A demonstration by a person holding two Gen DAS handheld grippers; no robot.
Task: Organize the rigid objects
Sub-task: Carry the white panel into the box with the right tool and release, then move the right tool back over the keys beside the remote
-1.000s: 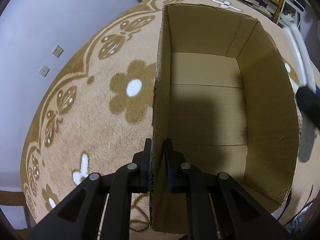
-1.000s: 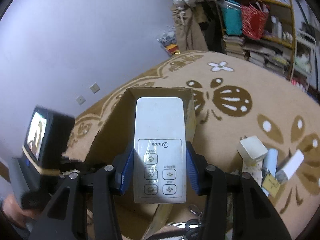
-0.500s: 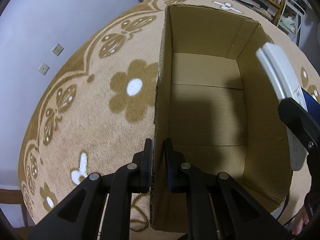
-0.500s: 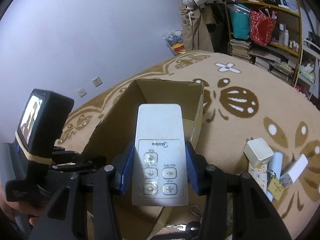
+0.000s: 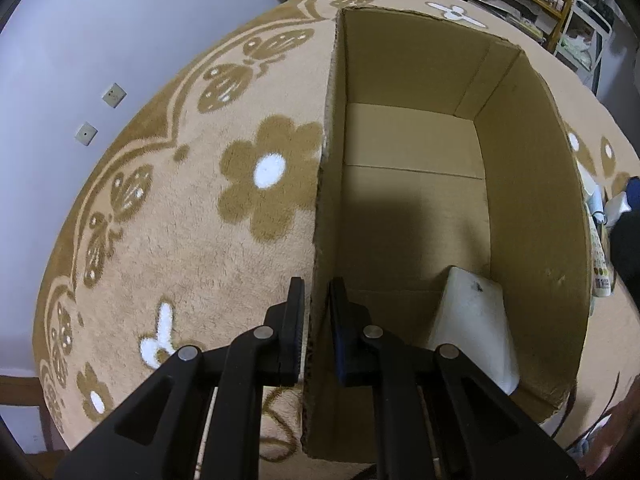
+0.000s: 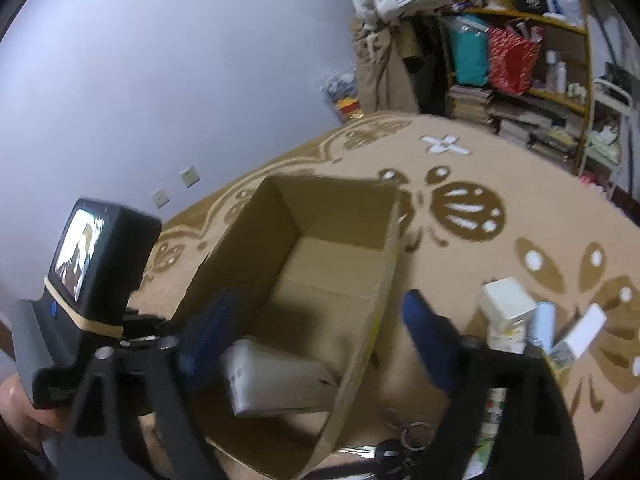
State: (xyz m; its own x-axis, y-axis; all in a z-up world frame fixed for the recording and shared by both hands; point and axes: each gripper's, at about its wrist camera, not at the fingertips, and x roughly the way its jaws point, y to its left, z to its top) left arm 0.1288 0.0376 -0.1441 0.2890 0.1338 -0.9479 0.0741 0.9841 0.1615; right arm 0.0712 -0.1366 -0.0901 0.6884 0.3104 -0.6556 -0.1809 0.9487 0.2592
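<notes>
A white remote control (image 5: 474, 328) lies tilted inside an open brown cardboard box (image 5: 532, 216), propped in the near corner against the box's right wall. Just outside that wall, small white and pale-blue items (image 6: 520, 316) sit clustered beside keys (image 6: 400, 440).

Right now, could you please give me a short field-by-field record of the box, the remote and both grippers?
box: open cardboard box on the patterned carpet
box contents: one white remote, lying tilted in the near corner against the right-hand wall
left gripper: shut on the box's left wall, one finger inside, one outside
right gripper: open, holding nothing, above the box's near end
outside the box: white adapter, keys and other small items on the carpet to its right
</notes>
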